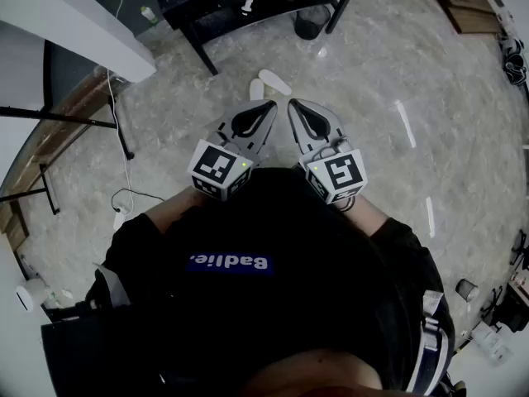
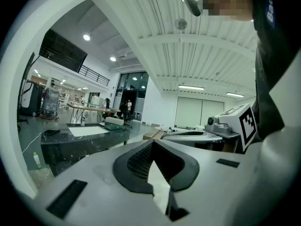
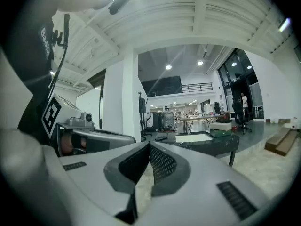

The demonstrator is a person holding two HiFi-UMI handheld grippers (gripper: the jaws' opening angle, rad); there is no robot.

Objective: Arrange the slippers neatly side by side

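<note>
Two white slippers lie on the pale stone floor ahead of me in the head view: one [image 1: 275, 81] is angled to the right, the other [image 1: 256, 89] is partly hidden behind my left gripper. The left gripper [image 1: 269, 106] and right gripper [image 1: 293, 104] are held up side by side in front of the person's chest, well above the slippers and pointing forward. Both are shut with nothing between the jaws. In the left gripper view the tips [image 2: 153, 142] meet, and in the right gripper view the tips [image 3: 149, 145] meet too. Neither gripper view shows a slipper.
A black table [image 1: 248, 7] stands just beyond the slippers, with a dark bin [image 1: 312, 21] under it. A white pillar base [image 1: 74, 23] is at the left, a cable [image 1: 124, 197] lies on the floor, and wooden boards [image 1: 463, 7] are at the far right.
</note>
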